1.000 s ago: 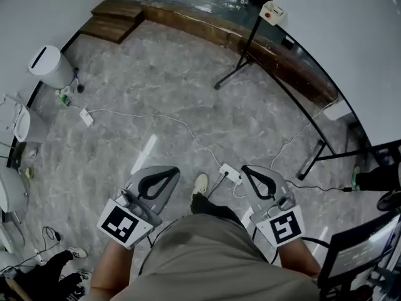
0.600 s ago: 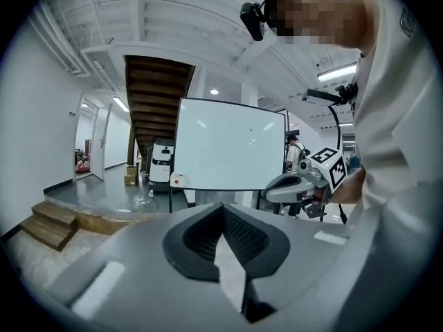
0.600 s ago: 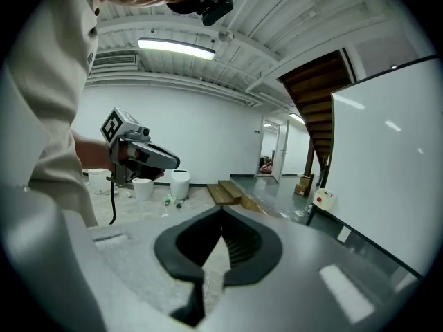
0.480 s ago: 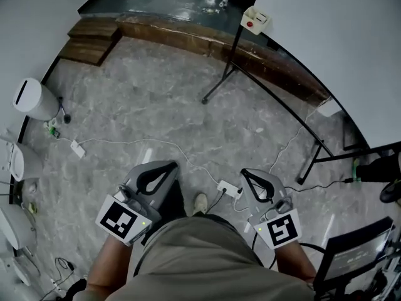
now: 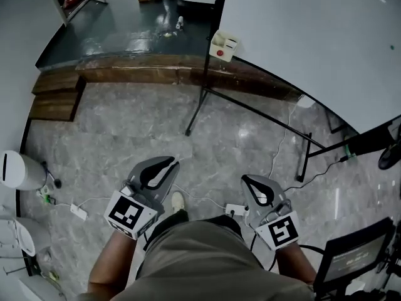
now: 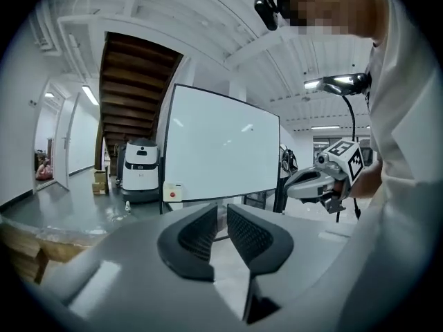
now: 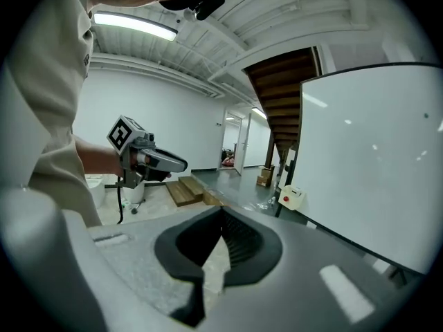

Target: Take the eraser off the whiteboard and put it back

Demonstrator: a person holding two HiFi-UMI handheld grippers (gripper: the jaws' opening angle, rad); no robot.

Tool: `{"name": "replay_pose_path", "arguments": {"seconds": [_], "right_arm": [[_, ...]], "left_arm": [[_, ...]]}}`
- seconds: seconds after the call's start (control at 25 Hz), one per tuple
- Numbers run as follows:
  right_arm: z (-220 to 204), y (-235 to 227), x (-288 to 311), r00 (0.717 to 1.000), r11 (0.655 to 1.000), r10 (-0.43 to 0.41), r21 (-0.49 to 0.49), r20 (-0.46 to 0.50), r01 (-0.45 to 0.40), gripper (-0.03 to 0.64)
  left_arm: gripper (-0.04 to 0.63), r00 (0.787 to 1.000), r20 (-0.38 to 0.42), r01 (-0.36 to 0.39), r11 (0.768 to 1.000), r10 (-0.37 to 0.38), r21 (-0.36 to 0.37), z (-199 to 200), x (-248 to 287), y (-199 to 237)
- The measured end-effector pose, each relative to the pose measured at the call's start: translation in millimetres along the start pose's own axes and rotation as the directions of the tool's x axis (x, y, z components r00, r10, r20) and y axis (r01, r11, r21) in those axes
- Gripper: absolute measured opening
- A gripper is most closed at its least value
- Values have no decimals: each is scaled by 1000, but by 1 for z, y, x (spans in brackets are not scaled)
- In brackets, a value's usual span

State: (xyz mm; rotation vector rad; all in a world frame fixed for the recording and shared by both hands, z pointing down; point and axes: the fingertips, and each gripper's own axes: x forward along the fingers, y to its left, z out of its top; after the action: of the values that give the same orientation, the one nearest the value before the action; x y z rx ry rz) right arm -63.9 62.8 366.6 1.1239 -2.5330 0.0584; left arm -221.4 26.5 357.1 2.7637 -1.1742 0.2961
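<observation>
whiteboard (image 5: 313,36) now nearer; boxy cream eraser (image 5: 223,46), seemingly plastic.

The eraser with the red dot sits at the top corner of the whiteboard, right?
Not the top. The eraser with the red dot sits at the bottom corner of the whiteboard. The left gripper view shows it.

A small cream eraser (image 5: 223,46) with a red dot clings to the lower left corner of a large, blank whiteboard (image 5: 313,36), near the top centre of the head view. The board stands upright, filling the frame's upper right.
</observation>
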Motion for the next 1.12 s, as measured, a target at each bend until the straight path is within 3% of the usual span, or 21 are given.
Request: {"name": "replay_pose_path", "arguments": {"seconds": [0.16,0.52,0.92,1.12], "right_arm": [[8,-6,37,997,997,-74,28,-21,74,2],[0,-76,88,986,988,-142,57,-83,147,2],[8,-215,129,988,984,-154,82,-29,156,2],[-5,-283,123,980,977,-194,87,-40,197,2]], "left_arm": [[69,998,7,62,996,-62,65,3,35,56],[110,998,-12,69,996,-69,49,13,169,131],[190,998,-68,-7,997,13,76,32,354,176],[219,990,-102,-85,992,94,90,29,435,196]]}}
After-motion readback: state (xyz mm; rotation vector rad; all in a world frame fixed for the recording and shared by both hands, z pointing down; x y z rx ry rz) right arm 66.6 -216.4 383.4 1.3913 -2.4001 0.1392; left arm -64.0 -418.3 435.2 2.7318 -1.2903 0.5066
